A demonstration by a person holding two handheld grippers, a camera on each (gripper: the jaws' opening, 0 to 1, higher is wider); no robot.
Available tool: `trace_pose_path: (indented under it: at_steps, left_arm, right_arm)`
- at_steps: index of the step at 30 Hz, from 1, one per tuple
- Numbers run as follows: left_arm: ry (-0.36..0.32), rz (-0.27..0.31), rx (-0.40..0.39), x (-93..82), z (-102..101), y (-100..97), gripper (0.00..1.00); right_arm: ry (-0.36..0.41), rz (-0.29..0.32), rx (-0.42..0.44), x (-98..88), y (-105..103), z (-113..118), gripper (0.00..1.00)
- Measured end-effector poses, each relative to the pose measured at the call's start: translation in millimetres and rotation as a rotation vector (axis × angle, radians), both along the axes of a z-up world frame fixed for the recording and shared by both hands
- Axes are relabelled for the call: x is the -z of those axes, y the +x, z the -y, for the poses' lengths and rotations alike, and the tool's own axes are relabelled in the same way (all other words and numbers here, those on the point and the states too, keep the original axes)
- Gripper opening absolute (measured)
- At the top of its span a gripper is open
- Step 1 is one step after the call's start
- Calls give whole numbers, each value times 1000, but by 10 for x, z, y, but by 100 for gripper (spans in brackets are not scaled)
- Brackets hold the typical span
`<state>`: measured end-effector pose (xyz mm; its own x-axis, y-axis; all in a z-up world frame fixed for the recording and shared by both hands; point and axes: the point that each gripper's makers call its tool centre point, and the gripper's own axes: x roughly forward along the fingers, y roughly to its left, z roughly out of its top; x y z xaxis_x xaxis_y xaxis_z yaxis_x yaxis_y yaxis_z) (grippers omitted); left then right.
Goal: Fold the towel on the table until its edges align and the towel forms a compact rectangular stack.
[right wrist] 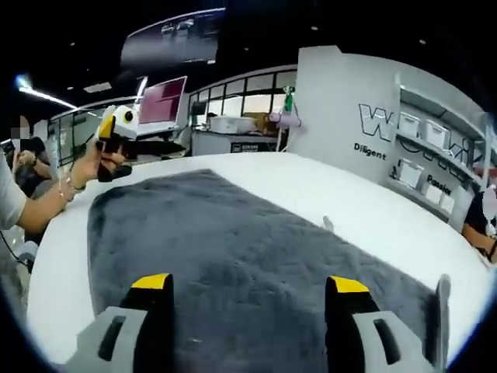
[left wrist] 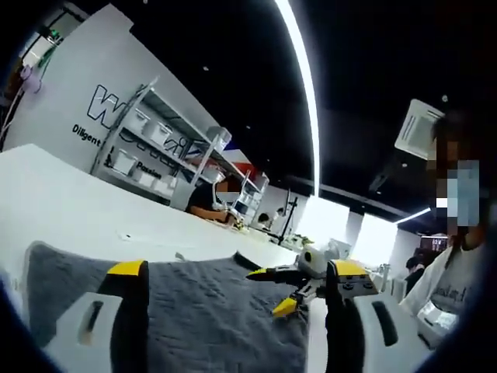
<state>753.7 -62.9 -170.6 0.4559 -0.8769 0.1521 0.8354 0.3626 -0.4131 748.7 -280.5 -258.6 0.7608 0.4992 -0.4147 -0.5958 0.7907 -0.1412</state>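
Dark grey fleecy towel (right wrist: 248, 256) laid flat on white surface (right wrist: 365, 206), judged soft, light, limp; corners recommended; both tools (left wrist: 237, 291) (right wrist: 248, 299) seen wide open, nothing held.

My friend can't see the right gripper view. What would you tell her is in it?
A dark grey towel lies spread flat on a white table, with the right claw open just above its near edge. At far left, a person's hand holds the left claw up.

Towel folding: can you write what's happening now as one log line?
towel: flat, unfolded on table | left gripper: open, above towel | right gripper: open, above towel | fold: not started
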Motion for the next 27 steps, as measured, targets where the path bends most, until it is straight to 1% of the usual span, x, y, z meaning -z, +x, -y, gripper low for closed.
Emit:
trace_pose_path:
  at_steps: [2,3,4,5,6,7,8,9,10,11,13,14,16,21,22,25,27]
  left_arm:
    - [-5,-4,-2,-4,-10,2,99]
    - [-7,-6,-3,-4,-15,5,99]
    - [-7,-6,-4,-5,-17,7,99]
    - [-17,-10,-10,-16,-34,17,99]
    - [-21,-13,-10,-17,-38,20,99]
    - [-23,-16,-11,-19,-40,21,99]
    - [-25,-18,-11,-24,-52,42,99]
    - [-25,-18,-12,-26,-54,48,99]
    - [-22,-16,-11,-21,-42,37,99]
    - [-20,-15,-8,-15,-30,31,99]
    - [-20,-19,-4,-4,-22,39,99]
    - [-21,-20,-4,-2,-23,44,99]
    - [-19,-26,-2,20,-12,48,99]
    - [-8,-29,-2,59,22,13,99]
    - [-9,-29,2,60,34,-5,98]
    - [-11,-25,12,50,54,-30,98]
    - [-9,-24,16,48,52,-27,98]
  right_arm:
    - [-17,30,86,-53,73,305,72]
    - [-37,42,136,-66,110,480,70]
    - [-67,56,199,-79,137,706,68]
    - [-78,60,226,-81,150,808,66]
    - [-93,66,268,-85,158,958,66]
    - [-119,73,303,-84,160,1097,65]
    - [-162,90,330,-90,163,1227,64]
    - [-201,106,360,-95,174,1355,62]
    - [-235,115,386,-92,171,1463,58]
    - [-252,116,409,-77,167,1562,53]
    - [-238,107,427,-49,160,1658,45]
    - [-226,100,434,-40,155,1688,42]
    - [-194,100,460,-30,149,1783,41]
    - [-155,112,557,-19,109,2087,38]
    - [-143,106,571,1,96,2150,37]
    - [-108,75,593,72,58,2244,32]
    - [-87,67,608,99,48,2305,31]
